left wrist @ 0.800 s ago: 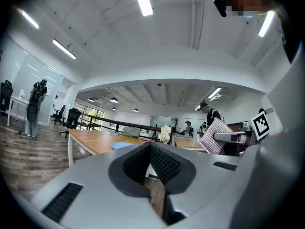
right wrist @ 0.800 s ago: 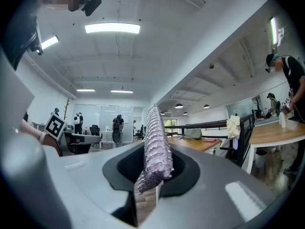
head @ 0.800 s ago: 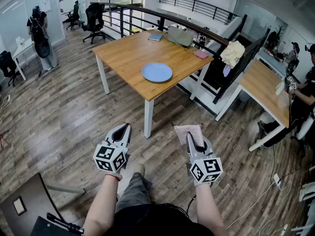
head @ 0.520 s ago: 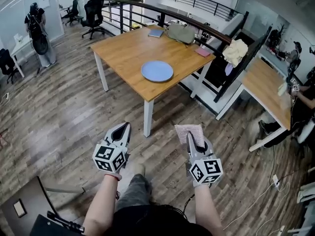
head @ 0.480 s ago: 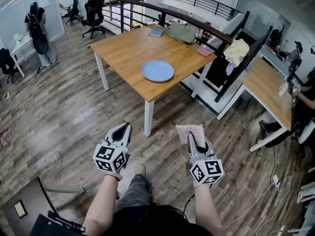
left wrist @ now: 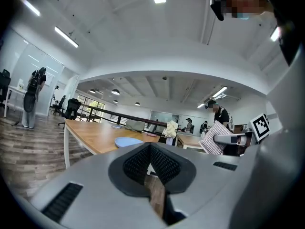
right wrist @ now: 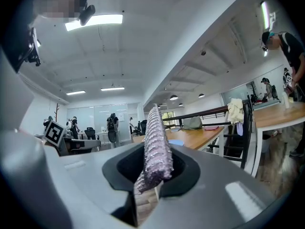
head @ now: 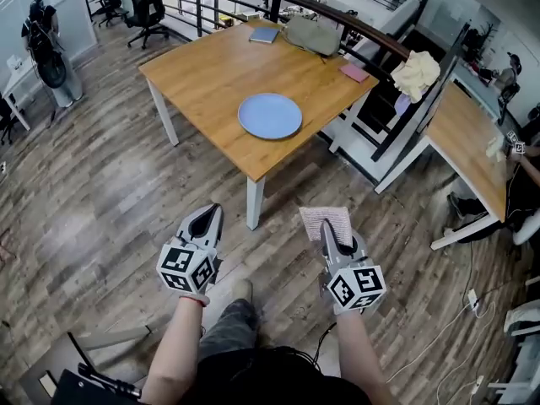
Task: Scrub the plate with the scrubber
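**Closing on the plate, scrubber in hand**

Head view: the plate (head: 270,116) lies alone on the near part of the wooden surface (head: 202,70), and both now fill more of the frame than a moment ago, so the person has stepped toward them. Both claws are well short of the plate, held over the floor on the person's side of it. The left claw (head: 214,212) has its jaws pressed together with nothing in them. The right claw (head: 326,226) is clamped on the scrubber (head: 326,217), a pale knitted pad sticking out toward the plate. Nothing touches the plate yet; scrubbing has not begun, and the approach is likely the step in hand.

Left gripper view: the left claw (left wrist: 151,148) shows its ribbed pads meeting, empty. The plate (left wrist: 127,140) sits ahead on the surface, and the scrubber (left wrist: 214,137) is off to its right.

Right gripper view: the right claw (right wrist: 151,168) grips the scrubber (right wrist: 155,144) edge-on and upright; the plate (right wrist: 176,142) peeks out just beyond it.
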`<action>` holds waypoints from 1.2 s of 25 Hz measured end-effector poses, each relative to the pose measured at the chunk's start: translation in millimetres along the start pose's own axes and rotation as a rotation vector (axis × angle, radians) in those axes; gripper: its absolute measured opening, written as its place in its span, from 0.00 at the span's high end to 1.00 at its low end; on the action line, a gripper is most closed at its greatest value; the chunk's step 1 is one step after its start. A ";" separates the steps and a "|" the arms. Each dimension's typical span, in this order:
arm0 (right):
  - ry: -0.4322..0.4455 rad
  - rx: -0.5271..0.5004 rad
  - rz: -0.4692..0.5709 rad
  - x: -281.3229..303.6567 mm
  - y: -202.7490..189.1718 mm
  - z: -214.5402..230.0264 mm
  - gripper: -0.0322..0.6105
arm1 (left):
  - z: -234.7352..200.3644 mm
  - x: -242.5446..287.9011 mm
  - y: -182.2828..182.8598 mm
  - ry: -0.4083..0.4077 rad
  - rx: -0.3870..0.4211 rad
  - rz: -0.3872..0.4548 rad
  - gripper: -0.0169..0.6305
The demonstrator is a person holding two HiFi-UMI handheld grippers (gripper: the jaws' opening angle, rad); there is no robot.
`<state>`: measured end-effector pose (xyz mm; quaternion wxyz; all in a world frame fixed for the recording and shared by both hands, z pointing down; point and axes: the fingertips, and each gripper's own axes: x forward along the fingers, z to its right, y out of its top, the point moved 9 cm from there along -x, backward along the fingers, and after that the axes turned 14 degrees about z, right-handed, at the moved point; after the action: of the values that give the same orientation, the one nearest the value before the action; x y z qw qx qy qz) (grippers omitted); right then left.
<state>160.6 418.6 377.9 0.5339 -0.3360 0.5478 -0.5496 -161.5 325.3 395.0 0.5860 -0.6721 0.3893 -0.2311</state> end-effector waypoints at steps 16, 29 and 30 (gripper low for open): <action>-0.058 0.016 -0.078 122.4 -38.1 12.9 0.83 | -104.7 100.3 -20.6 -0.038 -0.071 -0.049 0.98; -0.040 0.099 -0.103 178.6 -69.4 32.2 0.83 | -131.8 116.6 -41.4 -0.013 -0.101 -0.100 0.98; -0.030 0.109 -0.098 187.7 -71.6 35.5 0.83 | -134.3 121.6 -41.0 -0.008 -0.096 -0.099 0.98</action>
<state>140.4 218.6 412.4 0.5319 -0.3412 0.4917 -0.5990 -182.5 147.5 444.7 0.5423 -0.7187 0.3640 -0.2383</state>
